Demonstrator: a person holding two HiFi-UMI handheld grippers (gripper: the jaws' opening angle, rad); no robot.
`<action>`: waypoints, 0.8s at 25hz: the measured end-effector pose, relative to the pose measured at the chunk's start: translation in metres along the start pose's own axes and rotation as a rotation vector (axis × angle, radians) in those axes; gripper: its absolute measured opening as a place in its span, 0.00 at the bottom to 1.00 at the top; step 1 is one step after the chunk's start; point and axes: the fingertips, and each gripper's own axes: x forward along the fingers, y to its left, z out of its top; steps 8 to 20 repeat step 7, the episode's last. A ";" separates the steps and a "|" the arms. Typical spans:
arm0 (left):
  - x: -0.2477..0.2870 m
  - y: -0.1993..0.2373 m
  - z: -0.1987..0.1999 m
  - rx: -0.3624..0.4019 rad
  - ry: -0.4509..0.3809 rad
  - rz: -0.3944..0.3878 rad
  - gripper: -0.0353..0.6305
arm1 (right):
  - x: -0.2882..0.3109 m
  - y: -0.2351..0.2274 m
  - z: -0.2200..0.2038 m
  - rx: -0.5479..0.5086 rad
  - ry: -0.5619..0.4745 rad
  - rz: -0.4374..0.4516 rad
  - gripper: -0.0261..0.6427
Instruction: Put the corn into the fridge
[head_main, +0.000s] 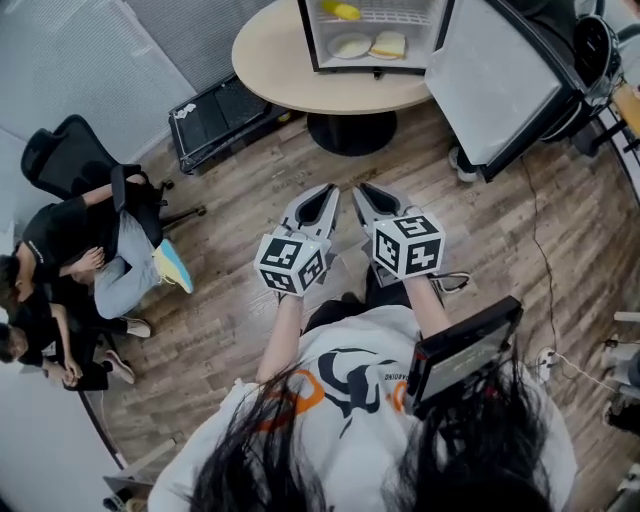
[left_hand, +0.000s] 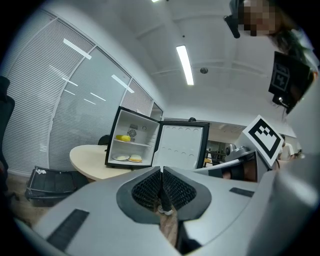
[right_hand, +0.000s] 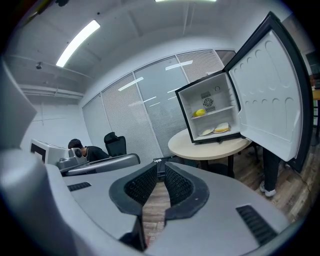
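Your left gripper (head_main: 328, 190) and right gripper (head_main: 364, 190) sit side by side, well short of the fridge (head_main: 372, 67), both aimed toward it. Each claw is pinched together at the tips, and neither has anything between its pads.

The corn (head_main: 341, 10) is inside the fridge, lying on the upper shelf toward its left side as you face it. On the floor of the fridge below that shelf sit a plate (head_main: 350, 46) and, just beside it on the right, a bun (head_main: 388, 44).

The fridge door (head_main: 497, 80) is swung wide open to the right of the fridge, with its white inner face turned toward you. The fridge stands on a round table (head_main: 275, 55), whose bare top spreads out to the left of it. A black crate (head_main: 215, 118) lies on the wood floor, lower and to the left of the fridge. Farther left of it, people sit near an office chair (head_main: 62, 150).
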 end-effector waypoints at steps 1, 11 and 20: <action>0.000 0.000 0.001 0.001 -0.002 0.000 0.08 | 0.000 0.000 0.001 -0.002 -0.001 0.000 0.12; 0.008 0.000 0.011 -0.014 -0.037 0.016 0.08 | -0.001 -0.006 0.003 -0.017 -0.004 0.006 0.12; 0.008 0.000 0.011 -0.014 -0.037 0.016 0.08 | -0.001 -0.006 0.003 -0.017 -0.004 0.006 0.12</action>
